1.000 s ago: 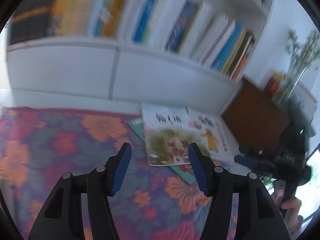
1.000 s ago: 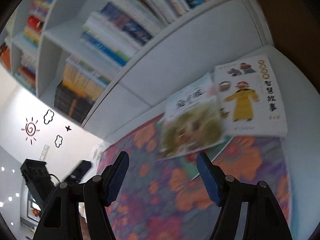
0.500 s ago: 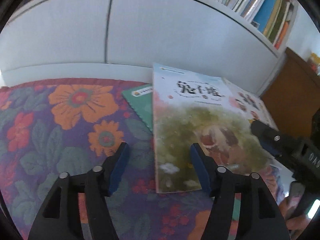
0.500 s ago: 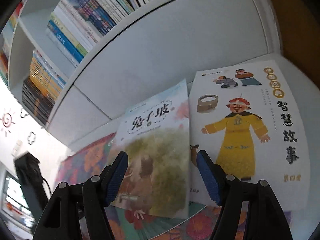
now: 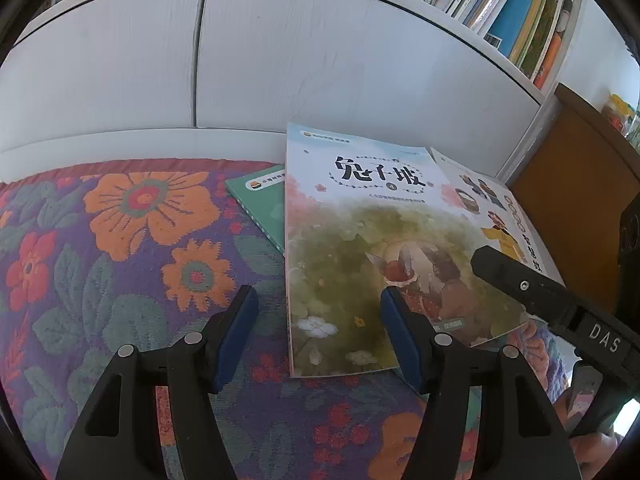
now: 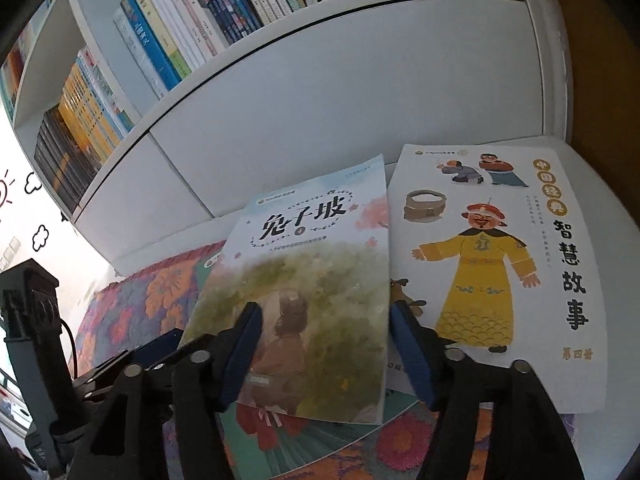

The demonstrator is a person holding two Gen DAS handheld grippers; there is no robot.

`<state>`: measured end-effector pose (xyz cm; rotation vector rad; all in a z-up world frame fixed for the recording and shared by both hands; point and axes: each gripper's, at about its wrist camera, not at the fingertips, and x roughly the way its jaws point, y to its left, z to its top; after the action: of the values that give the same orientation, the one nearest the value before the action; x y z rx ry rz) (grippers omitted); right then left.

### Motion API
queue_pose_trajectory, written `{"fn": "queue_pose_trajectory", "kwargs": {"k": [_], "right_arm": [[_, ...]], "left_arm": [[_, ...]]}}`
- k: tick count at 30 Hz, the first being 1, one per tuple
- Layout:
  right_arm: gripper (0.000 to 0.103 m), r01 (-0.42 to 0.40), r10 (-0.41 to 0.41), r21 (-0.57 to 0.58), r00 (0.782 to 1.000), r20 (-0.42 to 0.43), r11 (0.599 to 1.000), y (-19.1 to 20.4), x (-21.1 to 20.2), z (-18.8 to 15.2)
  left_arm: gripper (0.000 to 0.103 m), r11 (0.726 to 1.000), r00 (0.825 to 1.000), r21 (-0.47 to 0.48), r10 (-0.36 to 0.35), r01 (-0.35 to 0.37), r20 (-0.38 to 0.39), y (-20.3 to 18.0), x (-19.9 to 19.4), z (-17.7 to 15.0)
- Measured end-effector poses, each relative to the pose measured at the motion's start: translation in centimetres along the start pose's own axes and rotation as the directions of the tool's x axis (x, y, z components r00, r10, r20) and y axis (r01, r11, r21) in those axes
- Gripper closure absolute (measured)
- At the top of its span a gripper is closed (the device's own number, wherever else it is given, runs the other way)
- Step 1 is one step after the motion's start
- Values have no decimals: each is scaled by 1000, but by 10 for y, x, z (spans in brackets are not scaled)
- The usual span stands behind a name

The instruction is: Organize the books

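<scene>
1. White cabinet doors [image 5: 280, 60] below packed bookshelves [image 6: 192, 28] back a floral cloth [image 5: 120, 248] where three loose books lie overlapped.
2. On top is the rabbit-cover book [image 5: 380, 248], over a green book [image 5: 260, 196] and beside a white book with a yellow-robed figure [image 6: 492, 264].
3. Both tools hover over the top book with nothing gripped: the left gripper [image 5: 316, 336] has its fingers apart, straddling the book's left edge, and the right gripper [image 6: 324, 352] has its jaws just narrowed yet apart over the cover.
4. Judged from here, the step is lifting the top book; it would go best with one finger slid under a free edge and the other on the cover, since thin, floppy covers may bend or drag the green book along.
5. A brown wooden cupboard [image 5: 580, 184] stands at right.
</scene>
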<state>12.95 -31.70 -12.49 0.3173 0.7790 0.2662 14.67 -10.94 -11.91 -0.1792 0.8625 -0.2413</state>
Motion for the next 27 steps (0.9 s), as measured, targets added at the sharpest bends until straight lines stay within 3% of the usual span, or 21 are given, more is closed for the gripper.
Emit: {"fn": "queue_pose_trajectory", "kwargs": {"k": [3, 8, 12, 27], "right_arm": [[44, -11, 11, 15, 1000, 3, 1000, -4, -1, 0], [44, -42, 41, -47, 999, -18, 998, 7, 2, -3], [36, -48, 42, -124, 998, -46, 991, 19, 7, -4], [36, -99, 95, -93, 994, -55, 991, 12, 6, -4]], "left_arm": [[45, 1000, 1000, 10, 28, -28, 3, -4, 2, 0], [50, 999, 1000, -33, 12, -12, 9, 5, 0, -1], [50, 999, 1000, -26, 23, -23, 12, 4, -2, -1], [50, 999, 999, -24, 41, -41, 8, 4, -6, -3]]}}
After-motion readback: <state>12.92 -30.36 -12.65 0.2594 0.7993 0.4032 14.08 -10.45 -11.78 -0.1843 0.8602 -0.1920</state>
